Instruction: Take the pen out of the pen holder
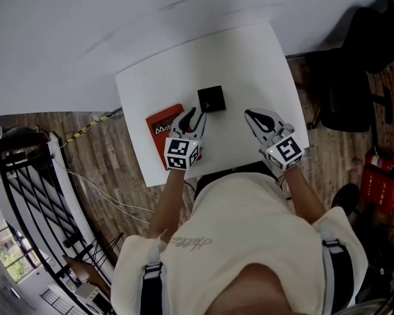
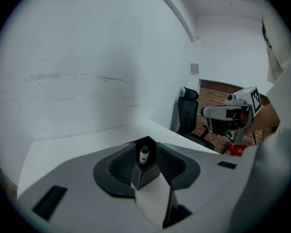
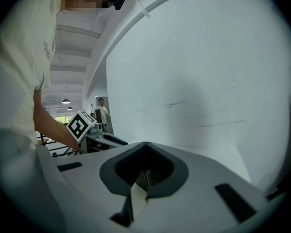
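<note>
1. Pen (image 2: pixel 144 154) stands upright in the black pen holder (image 1: pixel 211 99), at the centre of the head view. Both sit on a white table (image 1: pixel 249 58) that fills the upper middle of that frame. The holder is well in from every table edge, with bare top to its right and above it, toward the white wall.
2. A red book (image 1: pixel 159 128) lies flat at centre-left, just beside the holder's lower-left corner; whether the two touch cannot be told. It takes up the room on that side, so an approach from below or from the right looks freer.
3. The left gripper (image 1: pixel 192 119), held over the book's right edge, points up the frame at the holder. Its jaws stand wide apart with nothing pressed between them. In the left gripper view, holder and pen line up in the gap, likely a set-up for closing on the pen.
4. The right gripper (image 1: pixel 258 118) hovers over bare table at centre-right, well apart from the holder. Its jaws are a little apart and empty. It seems parked clear of the left one's path, or ready to steady the holder.
5. The holder, a small square-mouthed box, stands alone and unbraced, and may tip or slide if the pen drags.
6. The pen, smallest of all, shows only its top at the holder's mouth, and straight up appears the clear way out.
</note>
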